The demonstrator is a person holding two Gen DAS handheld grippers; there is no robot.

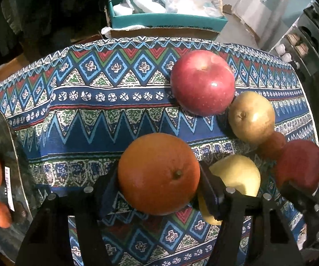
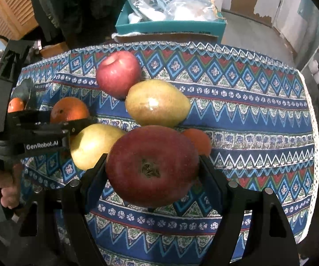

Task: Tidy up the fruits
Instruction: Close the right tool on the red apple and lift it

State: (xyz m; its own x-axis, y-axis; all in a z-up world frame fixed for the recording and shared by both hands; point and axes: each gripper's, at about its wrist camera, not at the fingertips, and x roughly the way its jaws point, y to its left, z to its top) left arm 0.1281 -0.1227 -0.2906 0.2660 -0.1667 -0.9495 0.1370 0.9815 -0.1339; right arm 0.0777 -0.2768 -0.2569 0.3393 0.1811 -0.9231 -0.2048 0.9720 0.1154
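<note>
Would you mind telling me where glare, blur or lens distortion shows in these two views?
Left wrist view: a small glare spot on the red apple, the dark apple at the right edge blurred, the tablecloth bowed by the fisheye. Right wrist view: glare on the pear.

Woven patterned tablecloth [image 1: 106, 119], glossy smooth red apple [image 1: 202, 82], dimpled matt orange [image 1: 158, 173], cardboard box [image 1: 166, 23].

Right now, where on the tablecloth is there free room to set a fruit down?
Free: the cloth left of the far red apple, toward the glass dish, and the right stretch beyond the pear. Crowded: the cluster around the orange and near red apple.
</note>
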